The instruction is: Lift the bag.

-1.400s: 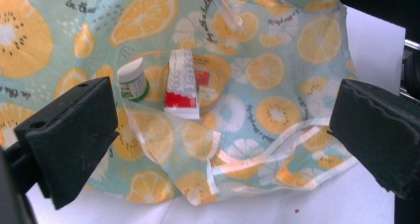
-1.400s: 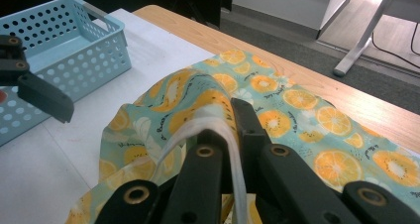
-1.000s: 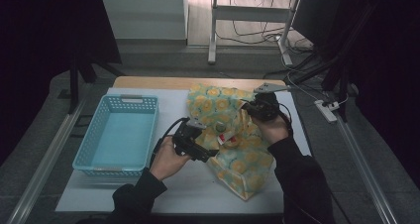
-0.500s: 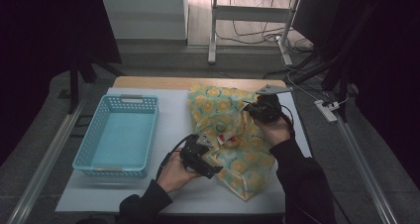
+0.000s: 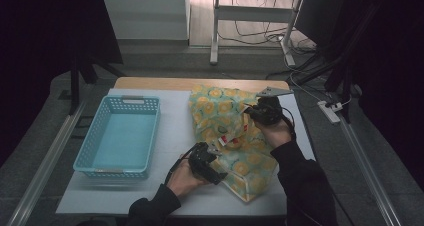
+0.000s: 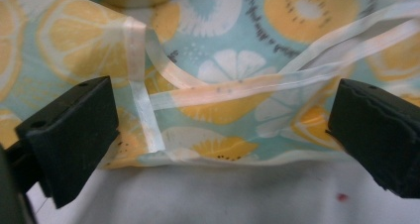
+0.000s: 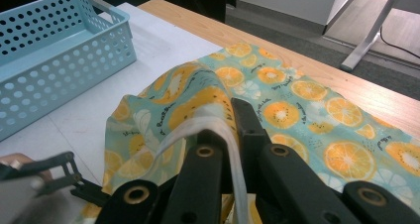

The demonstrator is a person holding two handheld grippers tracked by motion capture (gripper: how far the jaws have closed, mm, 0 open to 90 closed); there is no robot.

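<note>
Table [image 5: 150, 196]: white-topped, with a light-blue perforated plastic basket [image 5: 120, 138] at its left.
Bag [image 5: 227, 136]: teal citrus-print fabric tote, right of the basket, partly lifted.
Right gripper [image 5: 257, 111]: jaws pinched on the bag's pale strap [image 7: 225, 140], holding the top edge up.
Left gripper [image 5: 215, 172]: has dropped to the bag's near edge; jaws spread wide around its translucent handle [image 6: 148, 120], likely about to grip.

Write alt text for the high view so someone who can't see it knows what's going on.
A person at a table works on a citrus-print bag with two hand-held tools: the right tool is shut on the bag's upper edge, the left tool is open at its lower left edge. An empty blue basket sits on the white mat to the left.
</note>
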